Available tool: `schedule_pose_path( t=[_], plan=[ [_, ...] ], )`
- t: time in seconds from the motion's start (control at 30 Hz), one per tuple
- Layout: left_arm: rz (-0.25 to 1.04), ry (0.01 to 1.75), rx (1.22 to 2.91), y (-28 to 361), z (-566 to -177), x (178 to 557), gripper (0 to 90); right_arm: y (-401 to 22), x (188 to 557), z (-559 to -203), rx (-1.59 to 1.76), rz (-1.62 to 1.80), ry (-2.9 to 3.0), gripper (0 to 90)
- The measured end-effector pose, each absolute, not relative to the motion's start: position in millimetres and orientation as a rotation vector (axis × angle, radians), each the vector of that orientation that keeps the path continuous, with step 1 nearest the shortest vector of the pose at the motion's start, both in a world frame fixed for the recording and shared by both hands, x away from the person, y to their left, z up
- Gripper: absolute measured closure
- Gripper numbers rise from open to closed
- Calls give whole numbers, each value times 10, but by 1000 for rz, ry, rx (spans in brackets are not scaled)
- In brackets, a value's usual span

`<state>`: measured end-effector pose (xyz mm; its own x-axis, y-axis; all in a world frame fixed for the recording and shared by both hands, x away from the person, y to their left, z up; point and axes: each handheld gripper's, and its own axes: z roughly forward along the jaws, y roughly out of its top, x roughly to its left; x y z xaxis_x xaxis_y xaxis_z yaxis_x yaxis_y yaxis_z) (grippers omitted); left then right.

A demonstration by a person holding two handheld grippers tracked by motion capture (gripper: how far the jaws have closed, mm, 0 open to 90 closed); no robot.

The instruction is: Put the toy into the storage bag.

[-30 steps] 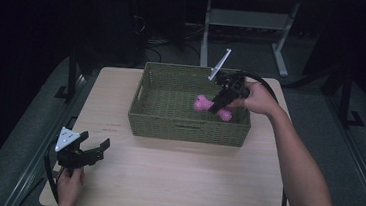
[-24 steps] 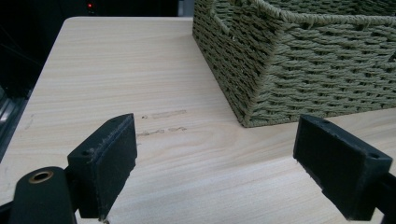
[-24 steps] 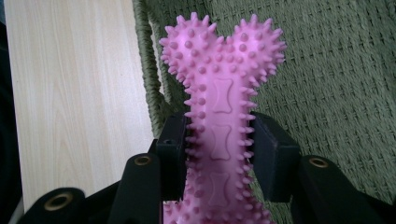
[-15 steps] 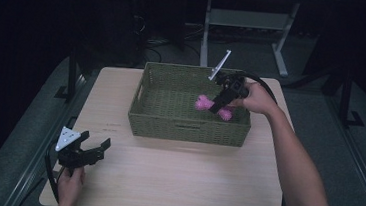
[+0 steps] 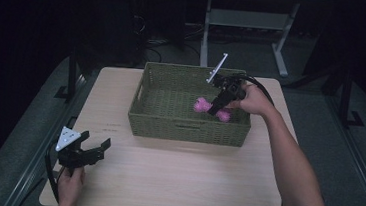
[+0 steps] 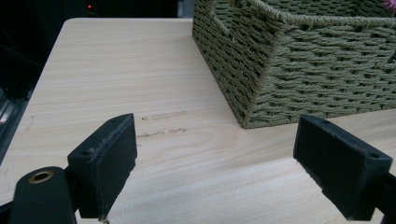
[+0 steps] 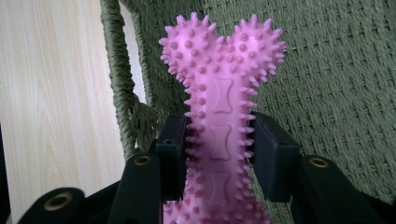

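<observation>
- Wood tabletop nearest me: left gripper (image 5: pixel 97 148) sits well in front of the basket (image 5: pixel 187 128), jaws spread wide, nothing in them.
- Further back, right gripper (image 5: pixel 216 109) is inside the basket, clamped on the shaft of the pink spiky bone toy (image 7: pixel 219 112).
- Toy looks light and rubbery to me; the nubs should give grip, and the narrow middle seems the spot to hold.
- Versus a second ago: barely anything has moved, left gripper parked the same.
</observation>
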<state>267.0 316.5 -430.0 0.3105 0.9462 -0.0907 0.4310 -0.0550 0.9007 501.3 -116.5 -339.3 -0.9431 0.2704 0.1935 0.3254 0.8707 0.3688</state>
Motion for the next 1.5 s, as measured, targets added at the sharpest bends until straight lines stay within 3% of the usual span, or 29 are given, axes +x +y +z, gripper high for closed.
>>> schedule_pose_path(
  t=[1.5],
  plan=[
    [695, 1262, 1657, 3142, -4301, 2679, 130, -1077, 5012, -3781, -483, -522, -2878, 578]
  ],
)
